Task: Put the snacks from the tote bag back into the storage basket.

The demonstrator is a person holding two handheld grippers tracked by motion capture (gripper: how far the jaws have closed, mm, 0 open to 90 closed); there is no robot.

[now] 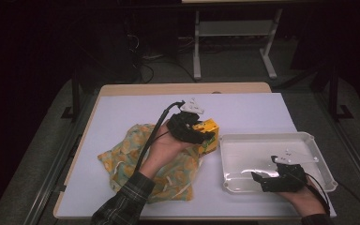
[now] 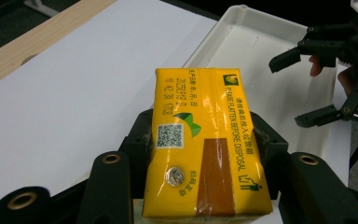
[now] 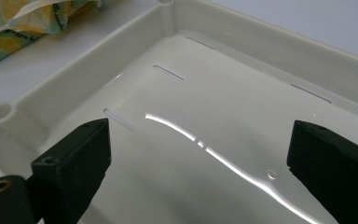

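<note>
Left tool (image 1: 198, 132) clamped on the yellow carton (image 2: 205, 144), held mid-frame in the high view, above the worktop (image 1: 122, 112) between the patterned cloth (image 1: 136, 159) and the white tray (image 1: 267, 138). Right tool (image 1: 267, 180) has jaws wide apart, nothing in them, low over the tray's lower right. Risks: the jaws grip the carton's sides near one end, so it could pivot or slip on the glossy skin; squeezing harder could crush it. The tools may collide if both close in over the tray.
</note>
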